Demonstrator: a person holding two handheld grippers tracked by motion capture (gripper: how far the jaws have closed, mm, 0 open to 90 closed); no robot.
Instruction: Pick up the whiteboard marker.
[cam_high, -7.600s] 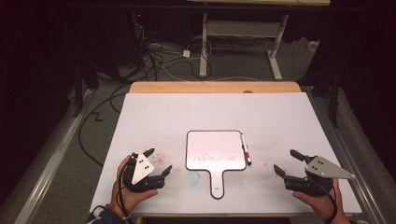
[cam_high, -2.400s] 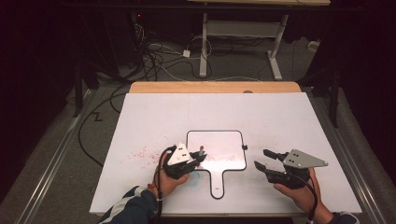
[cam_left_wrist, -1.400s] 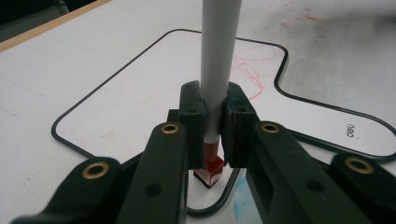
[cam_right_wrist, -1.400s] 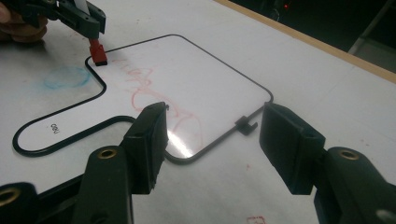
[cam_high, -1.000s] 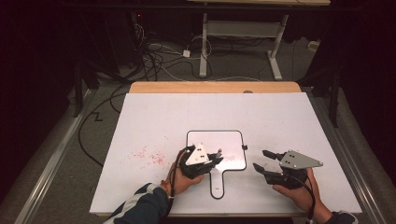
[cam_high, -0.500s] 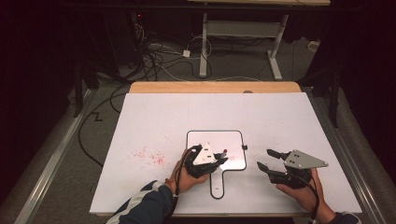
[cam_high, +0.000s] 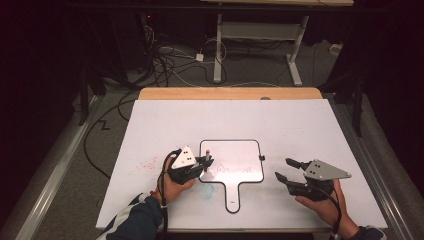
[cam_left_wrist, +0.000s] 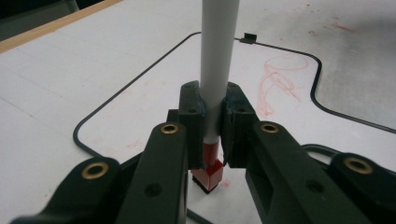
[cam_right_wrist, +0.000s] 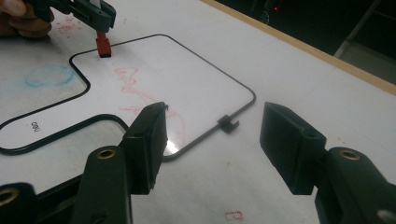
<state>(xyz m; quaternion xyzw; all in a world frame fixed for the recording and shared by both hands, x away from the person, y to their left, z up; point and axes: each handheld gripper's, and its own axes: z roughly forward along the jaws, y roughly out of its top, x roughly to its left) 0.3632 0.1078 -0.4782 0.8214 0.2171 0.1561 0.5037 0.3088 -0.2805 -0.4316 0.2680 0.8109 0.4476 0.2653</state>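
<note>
1. Left tongs (cam_left_wrist: 212, 140) clamp a white-barrelled marker (cam_left_wrist: 215, 70) upright, its red end with a black eraser pad pressed on the small black-rimmed paddle-shaped whiteboard (cam_high: 232, 167).
2. Right tongs (cam_right_wrist: 212, 140) hover wide and empty beside the board's right edge, over the white desk (cam_high: 300, 125).
3. Wiping looks underway; next, the pad must sweep across the red scribble (cam_left_wrist: 275, 88).

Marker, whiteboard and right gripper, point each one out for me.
marker (cam_left_wrist: 215, 70), left gripper view, on its white barrel.
whiteboard (cam_high: 242, 156), high view, on its bare white face.
right gripper (cam_right_wrist: 212, 140), right gripper view, midway between its open jaws.
</note>
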